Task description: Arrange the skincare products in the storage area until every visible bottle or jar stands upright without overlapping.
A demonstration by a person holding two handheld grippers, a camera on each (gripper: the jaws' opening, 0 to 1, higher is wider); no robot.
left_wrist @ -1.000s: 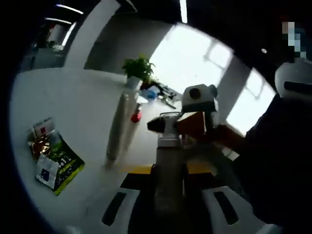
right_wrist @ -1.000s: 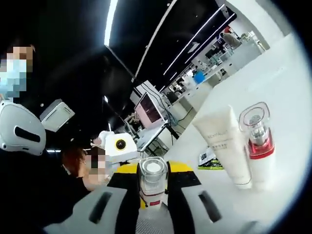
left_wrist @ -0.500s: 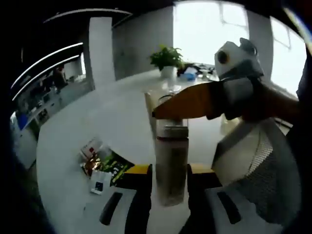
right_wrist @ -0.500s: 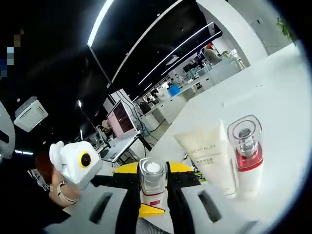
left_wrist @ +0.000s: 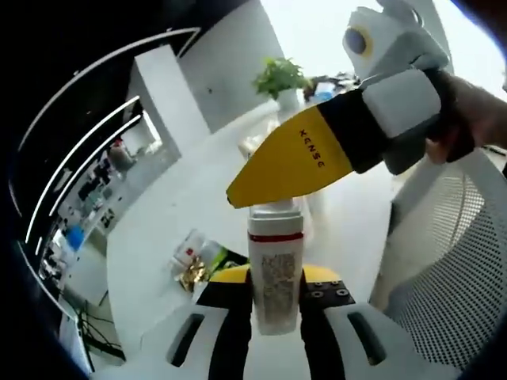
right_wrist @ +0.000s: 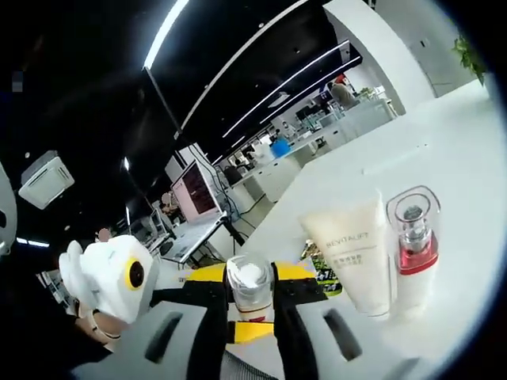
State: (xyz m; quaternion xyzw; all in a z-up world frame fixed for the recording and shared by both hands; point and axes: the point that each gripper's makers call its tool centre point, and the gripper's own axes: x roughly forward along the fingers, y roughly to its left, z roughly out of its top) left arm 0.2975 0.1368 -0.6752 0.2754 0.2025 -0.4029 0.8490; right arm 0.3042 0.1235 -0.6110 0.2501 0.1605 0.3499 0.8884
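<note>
Left tool (left_wrist: 273,321) clenched on clear red-banded pump bottle (left_wrist: 274,273), 6 o'clock | right tool (right_wrist: 249,317) grips its clear cap (right_wrist: 249,283) | risk: opposed pulls twist bottle loose onto white bench (right_wrist: 444,170) | cream tube (right_wrist: 355,252), red bottle (right_wrist: 413,245) upright, 3 o'clock

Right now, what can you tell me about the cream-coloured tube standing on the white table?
The cream tube is a soft-looking squeeze tube of matte off-white plastic, seen in the right gripper view. It stands upright on the white table, apparently on its narrow cap end, with the wide flat crimped end at the top. Dark lettering runs across its upper front; it is too small to read surely. The clear-capped red bottle stands right beside it, close enough to touch or overlap. No tool touches it.
</note>
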